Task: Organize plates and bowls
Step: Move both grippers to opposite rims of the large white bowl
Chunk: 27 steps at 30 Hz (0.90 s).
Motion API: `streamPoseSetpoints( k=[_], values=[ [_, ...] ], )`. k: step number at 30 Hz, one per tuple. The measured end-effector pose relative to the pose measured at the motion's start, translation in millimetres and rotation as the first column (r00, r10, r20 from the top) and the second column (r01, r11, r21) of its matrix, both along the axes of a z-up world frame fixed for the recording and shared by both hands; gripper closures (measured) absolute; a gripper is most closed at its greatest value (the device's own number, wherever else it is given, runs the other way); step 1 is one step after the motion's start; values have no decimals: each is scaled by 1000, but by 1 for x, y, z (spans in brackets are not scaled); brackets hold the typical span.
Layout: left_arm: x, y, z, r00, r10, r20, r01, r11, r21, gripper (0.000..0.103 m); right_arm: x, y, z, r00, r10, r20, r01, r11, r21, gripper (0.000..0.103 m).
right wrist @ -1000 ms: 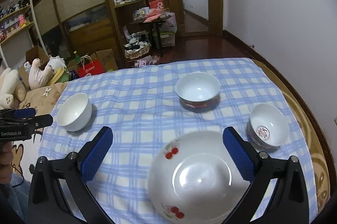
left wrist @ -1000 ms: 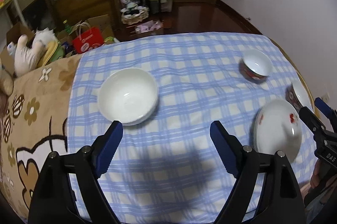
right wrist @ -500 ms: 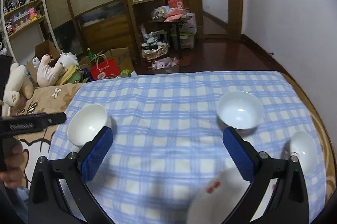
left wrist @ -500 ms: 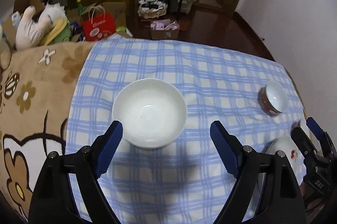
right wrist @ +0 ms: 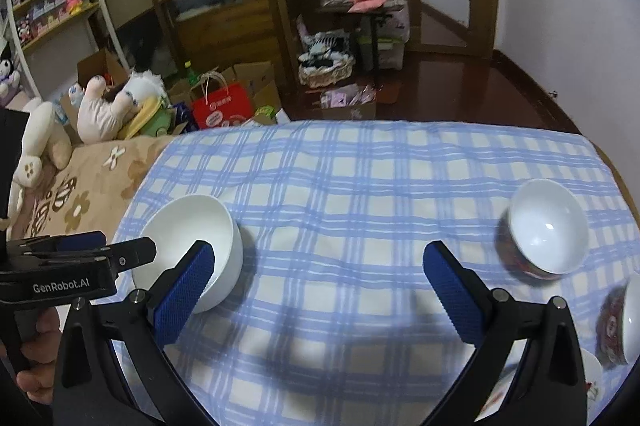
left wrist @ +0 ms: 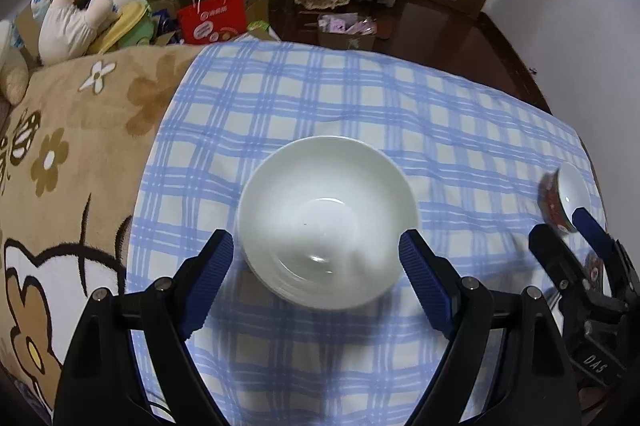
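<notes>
A plain white bowl [left wrist: 326, 222] sits on the blue checked cloth [left wrist: 360, 98]. My left gripper [left wrist: 316, 250] hangs just over it, open, with one blue pad on each side of the rim and nothing gripped. In the right wrist view the same white bowl [right wrist: 188, 238] is at the left, with the left gripper [right wrist: 116, 246] at its near rim. My right gripper [right wrist: 318, 258] is open over bare cloth. A red-patterned bowl [right wrist: 546, 226] stands to its right, and a second one [right wrist: 624, 322] is at the frame edge. A cherry-printed plate [right wrist: 592, 382] shows only partly at the bottom right.
A brown flowered blanket [left wrist: 80, 146] borders the cloth on the left. Beyond the far edge, plush toys [right wrist: 116, 106], a red paper bag [right wrist: 222, 110] and boxes crowd the floor. The right gripper [left wrist: 568, 238] is near the small red bowl [left wrist: 568, 194].
My left gripper moved up to the white bowl, which now lies between its pads. My right gripper swung left off the cherry plate, which slid to the view's bottom right corner.
</notes>
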<state>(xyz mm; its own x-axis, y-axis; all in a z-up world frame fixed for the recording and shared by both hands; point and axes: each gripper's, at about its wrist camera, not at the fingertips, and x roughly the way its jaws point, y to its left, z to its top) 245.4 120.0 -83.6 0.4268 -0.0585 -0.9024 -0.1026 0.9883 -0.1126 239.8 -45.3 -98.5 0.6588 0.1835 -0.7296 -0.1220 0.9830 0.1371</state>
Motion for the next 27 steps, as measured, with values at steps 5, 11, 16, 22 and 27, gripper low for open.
streamPoseSetpoints(
  k=[5, 11, 16, 22, 27],
  values=[
    [8, 10, -10, 1000, 7, -14, -6, 999, 32, 19, 17, 13, -15, 999, 30, -44, -30, 1000, 2, 0],
    [18, 22, -28, 997, 41, -70, -40, 999, 25, 19, 34, 27, -29, 993, 71, -99, -71, 997, 13, 0],
    [23, 33, -45, 987, 103, -126, -104, 995, 1, 19, 40, 35, -38, 991, 71, -112, -66, 997, 42, 3],
    [23, 46, -59, 973, 157, -167, -159, 987, 2, 20, 48, 48, -51, 980, 110, -167, -96, 991, 92, 9],
    [25, 48, -70, 968, 153, -200, -151, 988, 27, 33, 54, 62, -64, 965, 134, -225, -119, 990, 78, 24]
  ],
)
